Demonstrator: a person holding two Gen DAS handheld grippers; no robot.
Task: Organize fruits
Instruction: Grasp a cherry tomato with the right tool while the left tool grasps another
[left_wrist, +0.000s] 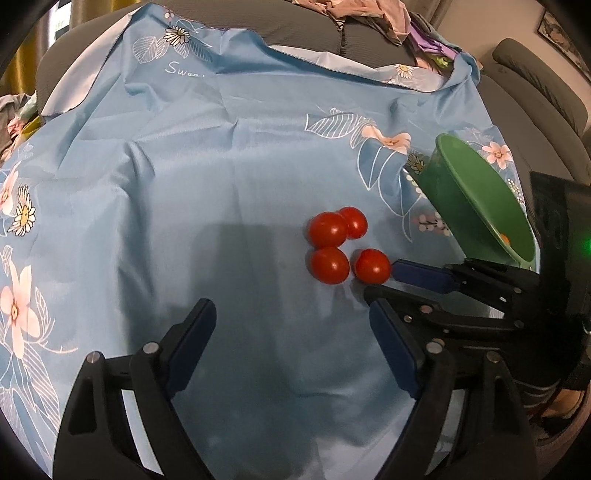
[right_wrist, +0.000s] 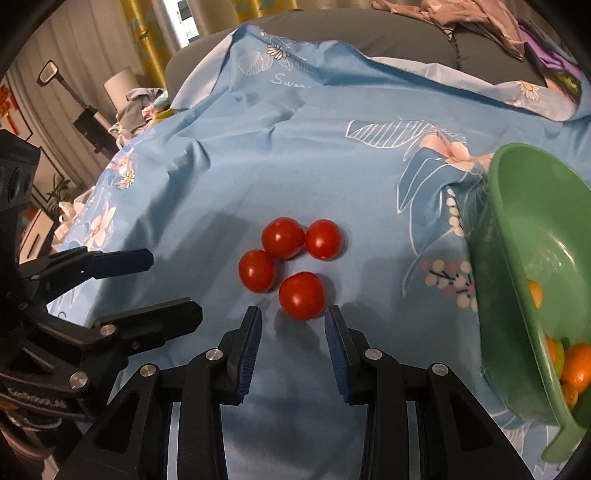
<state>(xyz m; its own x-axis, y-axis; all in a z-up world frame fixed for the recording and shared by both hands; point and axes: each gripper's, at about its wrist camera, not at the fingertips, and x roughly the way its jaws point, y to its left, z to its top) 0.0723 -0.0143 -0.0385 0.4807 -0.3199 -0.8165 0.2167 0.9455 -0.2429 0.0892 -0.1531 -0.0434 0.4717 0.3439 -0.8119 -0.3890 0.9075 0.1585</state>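
Four small round red tomatoes (right_wrist: 291, 262) sit clustered on a light blue floral cloth (right_wrist: 258, 166) spread over what looks like a grey sofa or bed, not a counter. Green plastic bowl (right_wrist: 517, 236) stands tilted at the right of the cluster, a few orange and yellowish fruits (right_wrist: 576, 365) already pooled in its low end. Right gripper (right_wrist: 293, 345) is low over the cloth, fingers spread, empty, lined up on the nearest tomato (right_wrist: 301, 295), which lies just beyond the pad tips and roughly centred between them; not yet touching as far as I can tell. Left gripper (left_wrist: 291, 350) hovers on the near left of the cluster, fingers spread wide, holding nothing. Step in hand looks like picking the nearest tomato for the bowl. To do it well: push straight forward so the pads bracket the tomato's widest part, stay clear of the tomato to its far left, which lies very close, close gently since the skin is smooth and it can squirt out or bruise, lift before swinging right. Cloth is wrinkled and soft, so pressing down may roll the others. Bowl is tilted, so release low inside.
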